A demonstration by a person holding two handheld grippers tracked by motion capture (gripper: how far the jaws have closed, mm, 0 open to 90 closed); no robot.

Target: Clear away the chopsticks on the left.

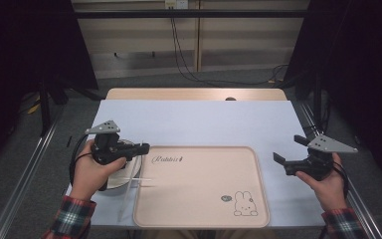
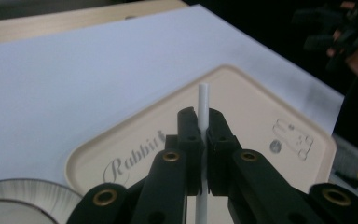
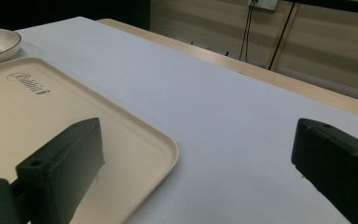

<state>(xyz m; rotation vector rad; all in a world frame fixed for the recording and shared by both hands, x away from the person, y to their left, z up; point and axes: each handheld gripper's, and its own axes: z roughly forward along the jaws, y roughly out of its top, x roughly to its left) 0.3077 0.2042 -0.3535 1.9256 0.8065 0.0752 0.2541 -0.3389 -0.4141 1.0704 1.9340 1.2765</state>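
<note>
My left gripper [image 1: 146, 147] [image 2: 200, 119] is shut on a thin white stick [image 1: 129, 194] [image 2: 203, 100]. The stick runs up between the jaws and slants down towards the table's front edge. It hangs over the left edge of a beige tray [image 1: 199, 189] [image 2: 261, 112] [image 3: 28, 107] that has a rabbit drawing. A second white stick [image 1: 140, 179] lies across from a plate onto the tray. My right gripper [image 1: 289, 149] [image 3: 198, 140] stands open to the right of the tray, with nothing between its jaws.
A white plate [image 1: 115, 183] [image 2: 23, 196] [image 3: 2, 46] with a dark rim sits left of the tray, under my left hand. A pale blue mat [image 1: 199, 119] covers the wooden table. Dark cables hang behind the table's far edge.
</note>
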